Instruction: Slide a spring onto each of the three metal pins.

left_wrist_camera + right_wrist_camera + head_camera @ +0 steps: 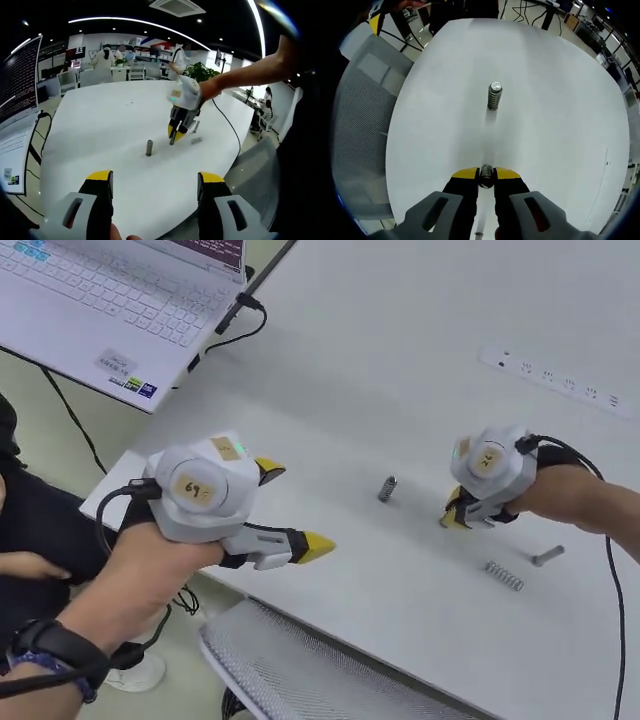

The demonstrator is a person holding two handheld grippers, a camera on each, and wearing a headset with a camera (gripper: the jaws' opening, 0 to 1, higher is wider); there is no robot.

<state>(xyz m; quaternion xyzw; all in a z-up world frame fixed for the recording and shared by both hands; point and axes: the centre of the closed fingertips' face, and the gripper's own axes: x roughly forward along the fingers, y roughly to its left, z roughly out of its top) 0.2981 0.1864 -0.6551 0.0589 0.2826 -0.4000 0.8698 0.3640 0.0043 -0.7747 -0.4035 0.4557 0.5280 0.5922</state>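
- A standing pin [387, 488] with a spring coiled round it is upright on the white counter [400, 360], roughly midway between the two pairs of tongs.
- A coiled part [486, 178], small and metallic, is pinched at the very tips of the right tongs [457, 517], which are lowered to the counter surface to the right of the standing pin. I cannot tell whether a pin runs inside its coils.
- In the right gripper view, the standing pin is straight ahead of those tips and well apart from them.
- A loose spring [504, 575] lies flat on the counter on the near side of the right tongs. A bare pin [547, 556] lies on its side just to the right of it, and the two do not touch.
- The left tongs [295, 507] hover at the near left edge of the counter. Their yellow tips are wide apart with nothing between them, and they point toward the standing pin.
- A laptop [110, 300] sits open at the far left, with a black cable [235, 325] plugged into its side.
- A white power strip [560, 380] lies at the far right of the counter.
- A grey mesh chair [300, 665] stands below the counter's near edge.
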